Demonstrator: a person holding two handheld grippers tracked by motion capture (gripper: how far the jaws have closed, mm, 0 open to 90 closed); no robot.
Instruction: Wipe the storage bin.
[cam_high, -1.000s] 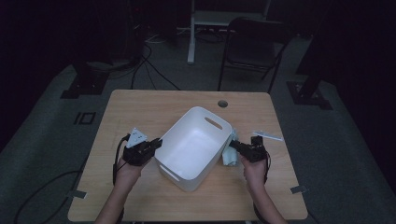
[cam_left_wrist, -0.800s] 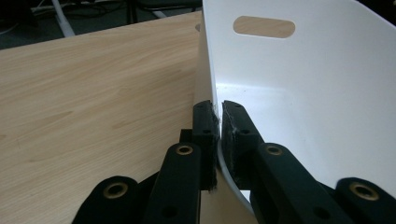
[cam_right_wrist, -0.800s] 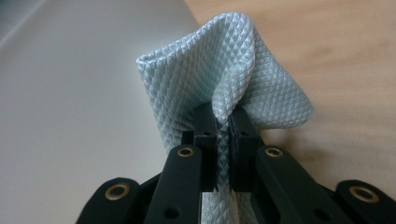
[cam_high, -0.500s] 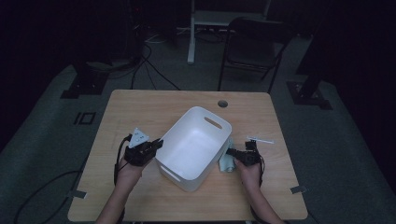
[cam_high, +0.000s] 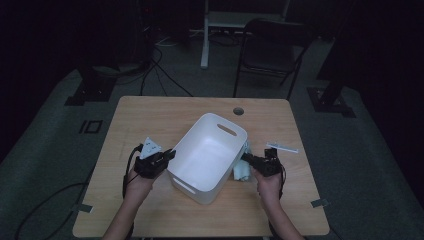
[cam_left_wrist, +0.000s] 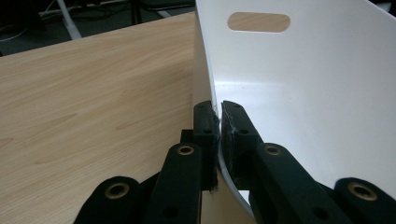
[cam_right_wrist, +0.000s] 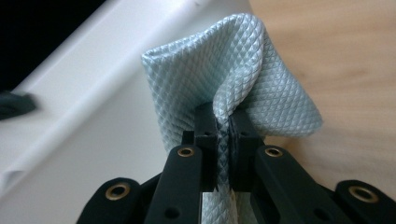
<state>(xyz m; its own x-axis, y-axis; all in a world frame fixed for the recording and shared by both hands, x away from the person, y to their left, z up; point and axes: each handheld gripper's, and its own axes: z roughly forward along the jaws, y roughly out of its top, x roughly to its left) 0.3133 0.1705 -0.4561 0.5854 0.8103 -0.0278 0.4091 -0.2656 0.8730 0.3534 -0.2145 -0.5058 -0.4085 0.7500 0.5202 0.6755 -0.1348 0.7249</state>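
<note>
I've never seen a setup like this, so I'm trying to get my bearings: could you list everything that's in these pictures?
Table: one, light wood, centre of the room.
Hole: one, round, near the table's far edge.
Bin: one, white, handle slots, mid-table, looks empty.
Cloth: one, pale blue, quilted texture, beside the bin's right wall.
Small flat item: one, pale, on the table right of the bin; too small to identify.
Chair: one, dark, behind the table.
Cables: several, dark, on the floor.
Left gripper: one, black, clamped on the bin's wall.
Right gripper: one, black, pinching the cloth.
Forearms: two, entering from the bottom edge.
</note>
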